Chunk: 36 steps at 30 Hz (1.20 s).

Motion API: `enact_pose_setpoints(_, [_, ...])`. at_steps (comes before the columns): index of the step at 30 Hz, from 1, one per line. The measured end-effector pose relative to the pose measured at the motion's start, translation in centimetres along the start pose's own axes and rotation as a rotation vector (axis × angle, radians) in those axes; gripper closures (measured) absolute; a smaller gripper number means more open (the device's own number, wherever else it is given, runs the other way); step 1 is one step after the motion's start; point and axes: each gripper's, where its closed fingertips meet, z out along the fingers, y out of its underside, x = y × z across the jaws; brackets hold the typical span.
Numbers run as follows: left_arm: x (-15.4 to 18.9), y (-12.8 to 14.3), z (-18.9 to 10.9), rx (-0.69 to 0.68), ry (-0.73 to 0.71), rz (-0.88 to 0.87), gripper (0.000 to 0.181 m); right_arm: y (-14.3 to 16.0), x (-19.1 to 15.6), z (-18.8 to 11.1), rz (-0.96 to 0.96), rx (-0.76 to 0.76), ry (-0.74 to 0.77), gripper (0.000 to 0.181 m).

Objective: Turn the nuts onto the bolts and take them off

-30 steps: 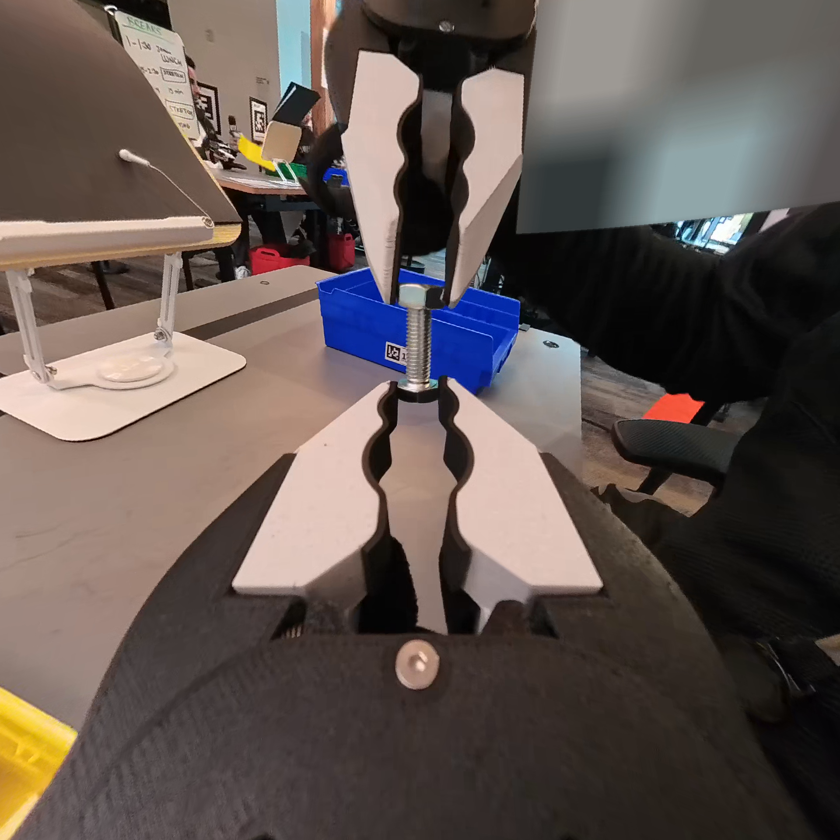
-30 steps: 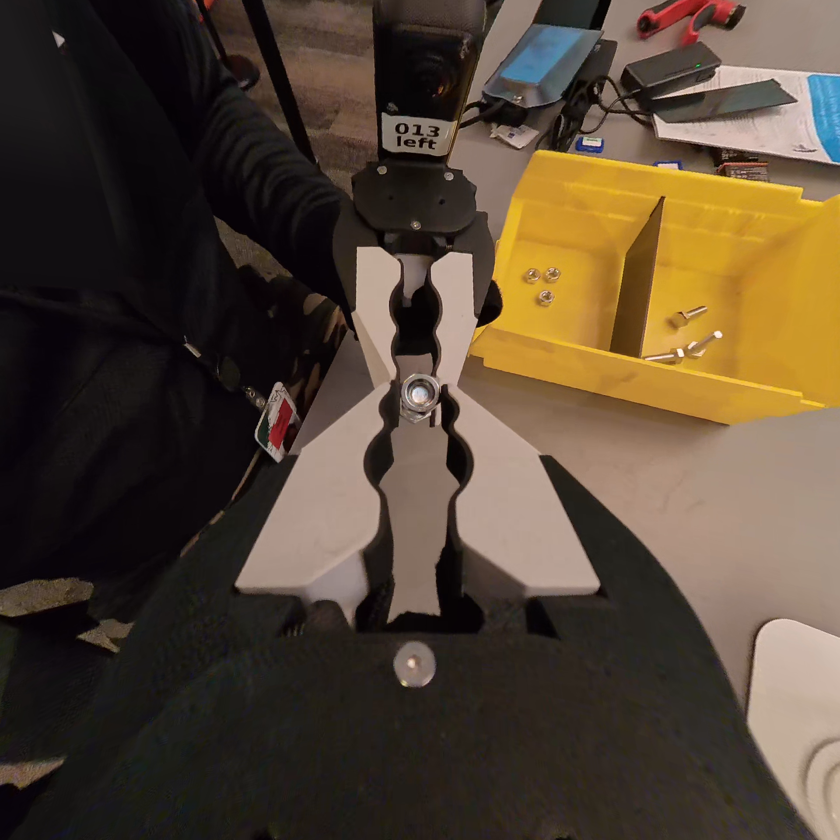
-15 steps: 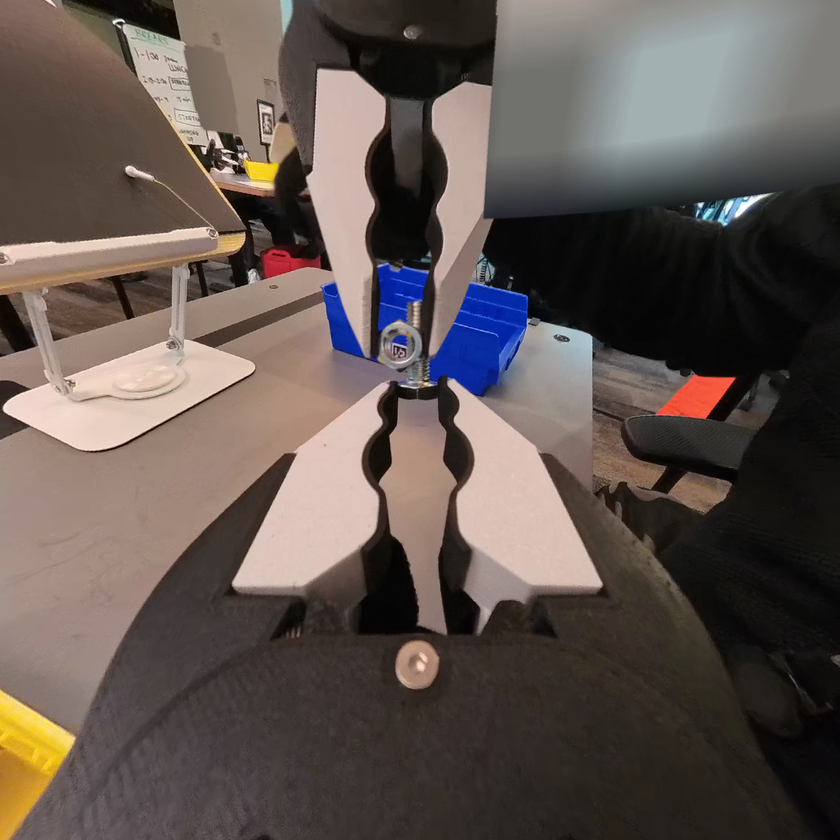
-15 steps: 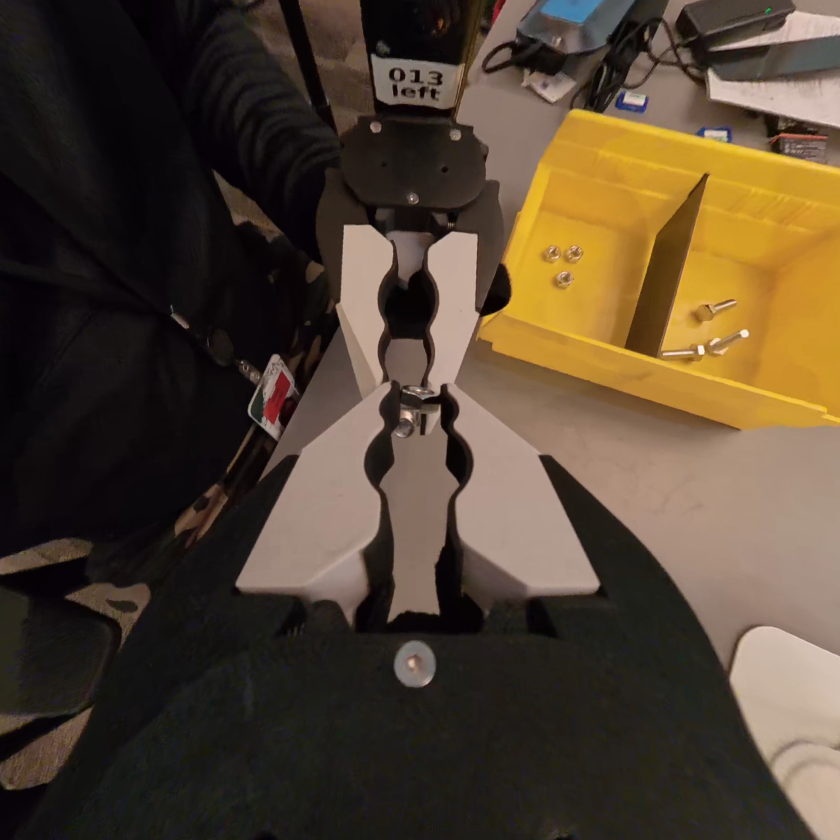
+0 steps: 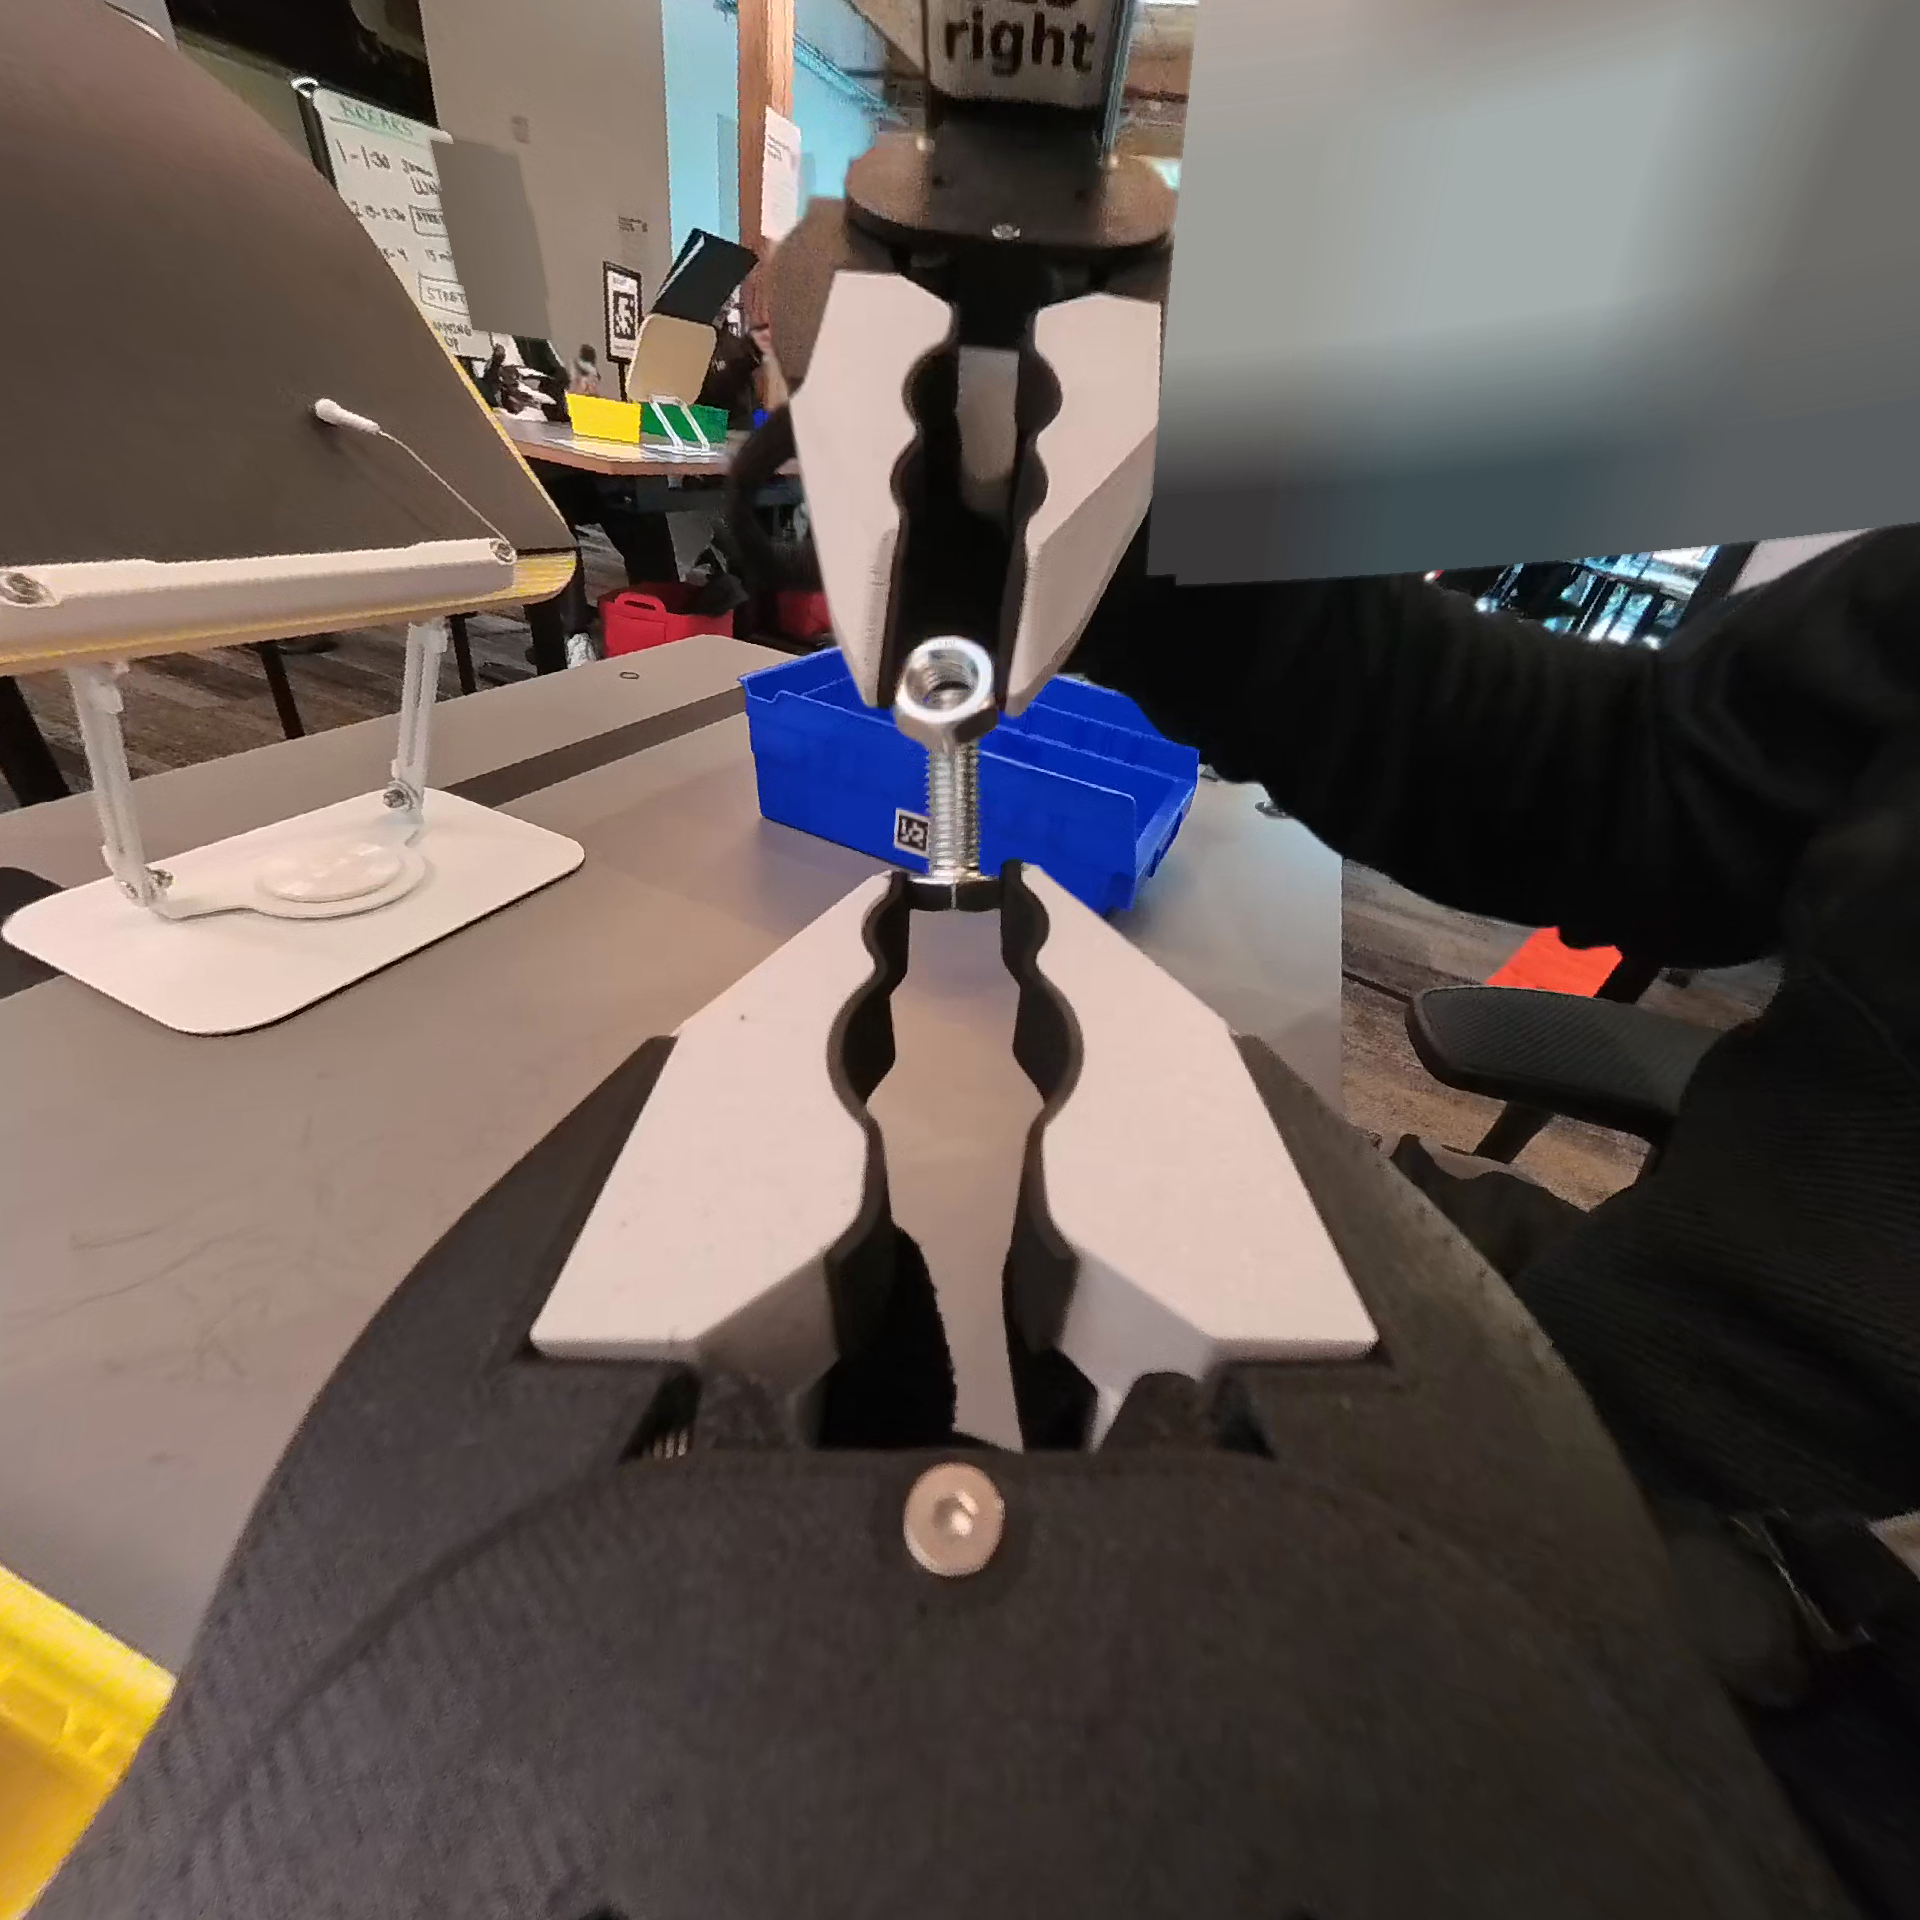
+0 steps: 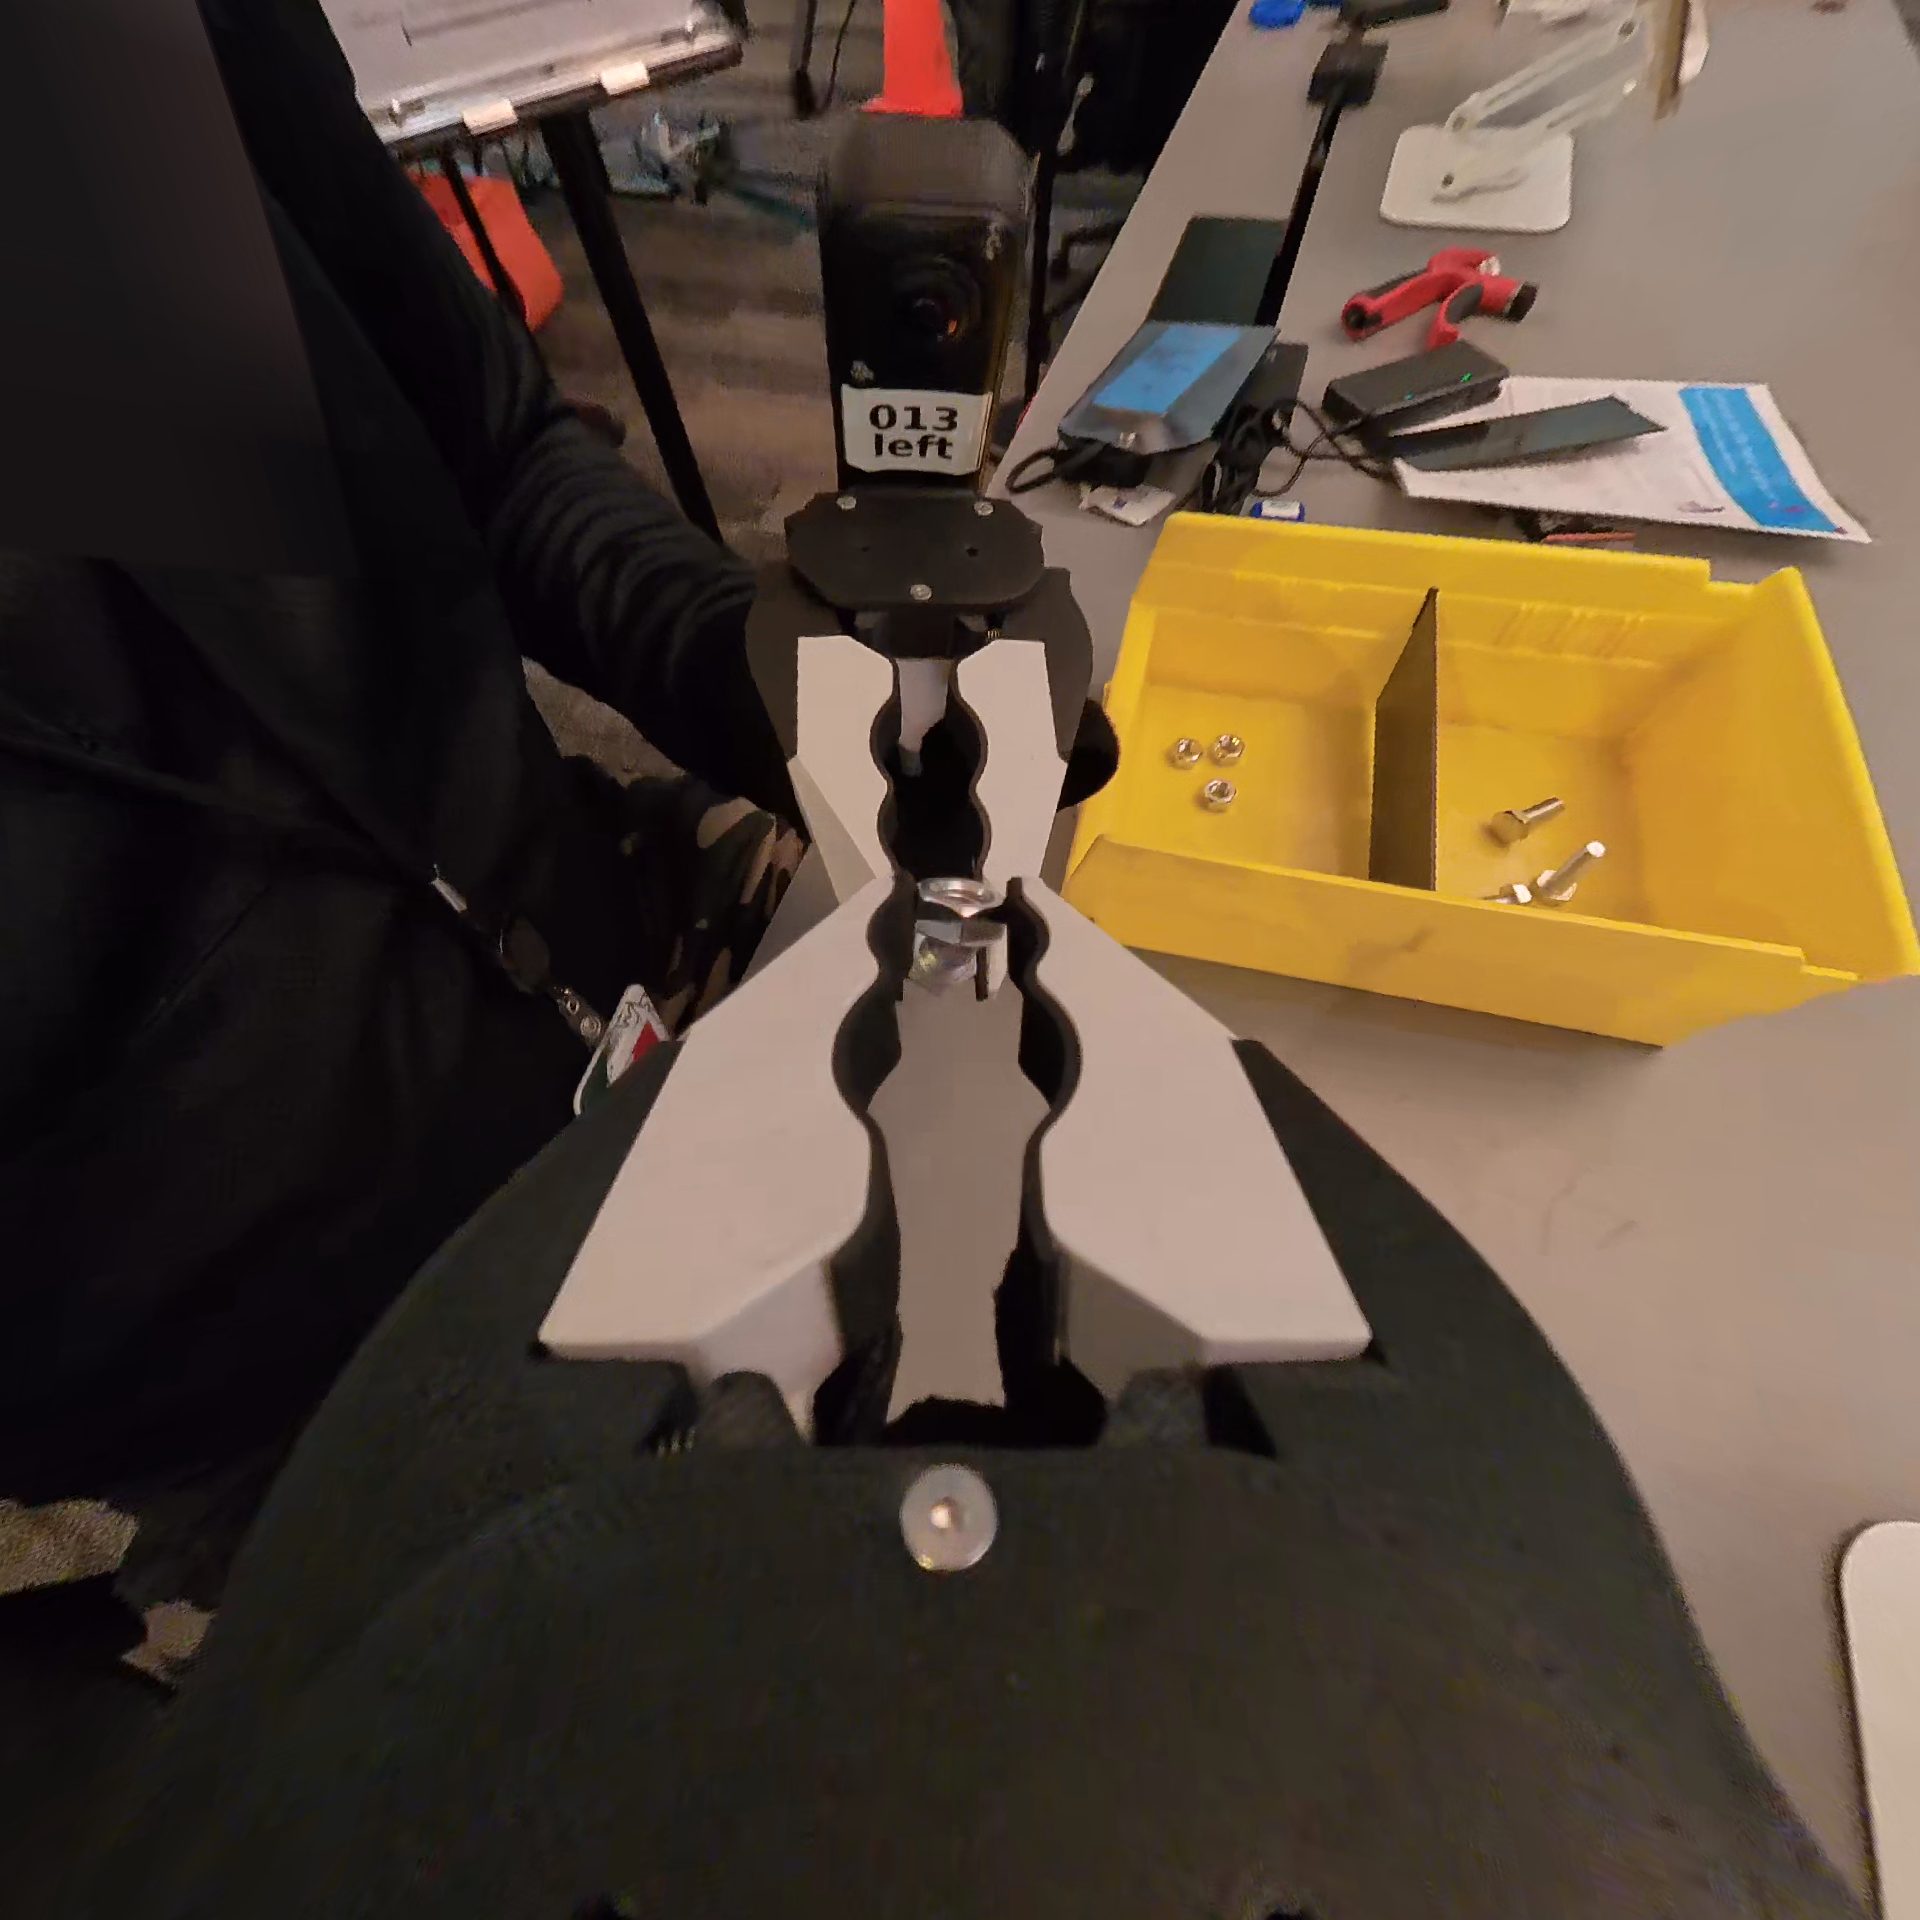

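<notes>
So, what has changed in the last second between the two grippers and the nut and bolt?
The right gripper tipped the nut: it sat square on the tip of the bolt, now its hole faces the left wrist camera, seemingly off the thread. Unchanged: both grips, the left gripper on the upright bolt's head; the yellow bin and its contents.

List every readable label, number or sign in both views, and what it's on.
I won't quote the writing itself; these are the things that carry it.
Camera sticker: white, bold print, legible.
Mount sticker: white, cut off by the frame's top edge.
Whiteboard: handwriting, mostly blurred.
Blue bin: square code tag, no words.
Paper sheet: print too small to read.
</notes>
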Motion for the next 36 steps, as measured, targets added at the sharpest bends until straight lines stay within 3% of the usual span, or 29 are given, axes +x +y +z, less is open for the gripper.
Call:
enact_pose_setpoints(28, [0.9, -2.8, -0.8, 0.161, 0.099, -0.141, 0.166, -3.4, 0.1, -1.2, 0.049, 0.458, 0.082, 0.166])
enact_pose_setpoints(36, [1.1, -3.3, -1.0, 0.189, 0.124, -0.174, 0.166, -3.7, -0.2, -1.3, 0.038, 0.529, 0.093, 0.166])
